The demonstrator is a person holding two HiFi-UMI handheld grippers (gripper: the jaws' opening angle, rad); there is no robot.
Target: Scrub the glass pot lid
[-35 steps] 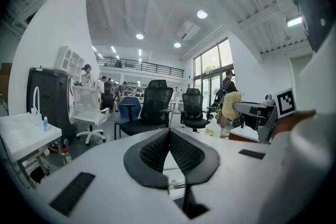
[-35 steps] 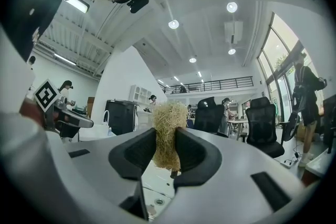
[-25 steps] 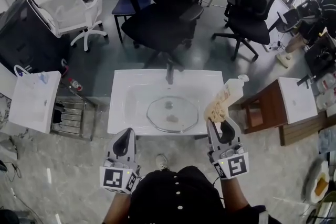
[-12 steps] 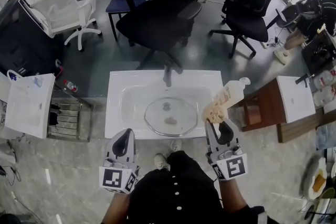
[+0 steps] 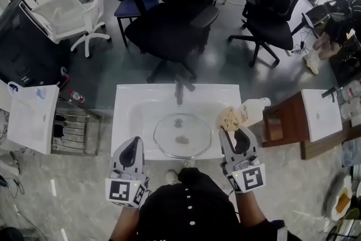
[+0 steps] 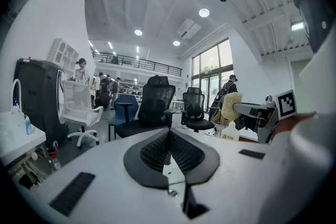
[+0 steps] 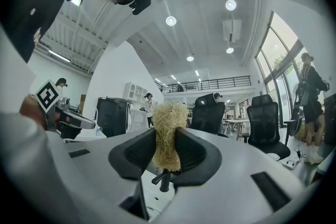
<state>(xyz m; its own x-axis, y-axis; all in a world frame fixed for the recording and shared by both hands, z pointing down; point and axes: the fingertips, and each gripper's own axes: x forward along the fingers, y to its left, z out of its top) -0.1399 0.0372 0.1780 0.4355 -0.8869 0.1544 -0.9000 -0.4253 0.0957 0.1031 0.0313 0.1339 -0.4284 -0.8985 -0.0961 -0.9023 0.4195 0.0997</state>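
The round glass pot lid (image 5: 182, 135) lies flat in the basin of the white sink (image 5: 127, 121), knob up, below the black faucet (image 5: 179, 90). My left gripper (image 5: 134, 141) hovers at the sink's near left edge, its jaws pressed together with nothing between them (image 6: 169, 136). My right gripper (image 5: 235, 131) is at the near right edge, shut on a tan fibrous scrubber (image 5: 229, 117) that sticks out over the rim. In the right gripper view the scrubber (image 7: 168, 134) fills the gap between the pads, with the faucet (image 7: 163, 178) just beyond.
A clear plastic bottle (image 5: 254, 109) lies on the sink's right rim. Black office chairs (image 5: 180, 20) stand behind the sink. A white cabinet (image 5: 31, 115) and wire rack (image 5: 76, 130) are on the left. A brown wooden stand (image 5: 282, 121) is on the right.
Both grippers have moved forward to the sink's near edge. The scrubber now reaches over the right rim, closer to the lid. Both jaws stay as they were.
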